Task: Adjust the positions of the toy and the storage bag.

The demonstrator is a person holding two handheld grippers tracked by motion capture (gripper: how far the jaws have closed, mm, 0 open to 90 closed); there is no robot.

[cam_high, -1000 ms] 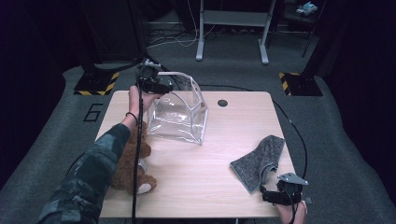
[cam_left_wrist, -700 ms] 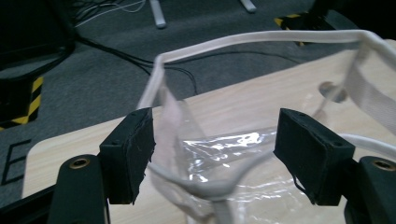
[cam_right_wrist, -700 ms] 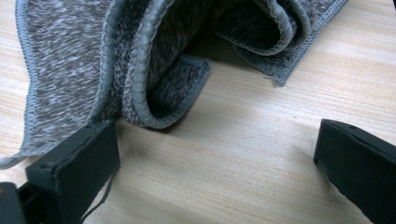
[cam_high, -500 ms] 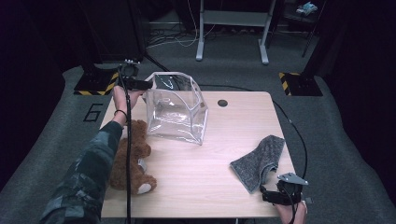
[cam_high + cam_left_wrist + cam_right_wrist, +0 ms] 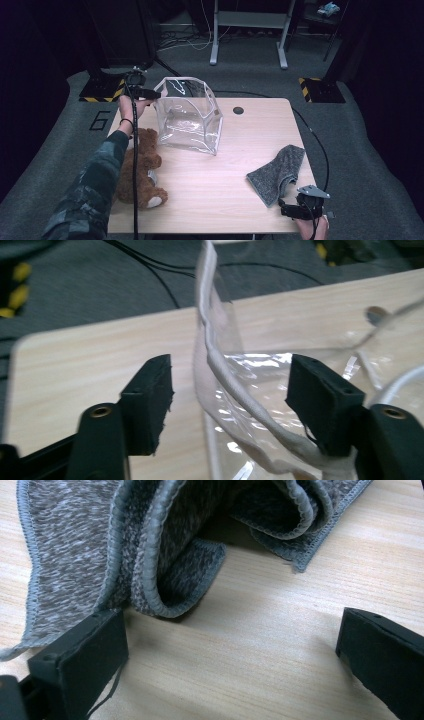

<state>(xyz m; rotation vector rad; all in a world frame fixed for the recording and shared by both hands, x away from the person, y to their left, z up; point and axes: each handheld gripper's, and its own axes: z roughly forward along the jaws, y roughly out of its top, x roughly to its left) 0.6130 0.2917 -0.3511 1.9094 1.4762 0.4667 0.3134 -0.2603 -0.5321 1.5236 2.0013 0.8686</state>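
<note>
The clear plastic bag (image 5: 190, 120) stands open on the table (image 5: 220, 200), a little toward 11 o'clock from the middle; its walls are so transparent that its far side is hard to separate from the wood behind. In the left gripper view the bag's white rim (image 5: 215, 360) runs between the two jaws and leaves the picture at the bottom, so its lower part is cut off. The left hand-held gripper (image 5: 150, 93) is at the bag's edge at 10 o'clock; its jaws have just been closing around this rim, but the left pad is still apart from it, so it is open and not yet gripping. The right pad is very near the rim and I cannot tell if it touches.

The teddy bear (image 5: 142, 172) lies at 8 o'clock, partly hidden under the person's sleeve (image 5: 95, 195). The right hand-held gripper (image 5: 292, 212) is at the table's edge at 5 o'clock, jaws wide apart on bare wood, holding nothing; the grey cloth (image 5: 277, 172) lies just in front, against one jaw.

Count: one bag, one bear, one cloth, two grippers
</note>
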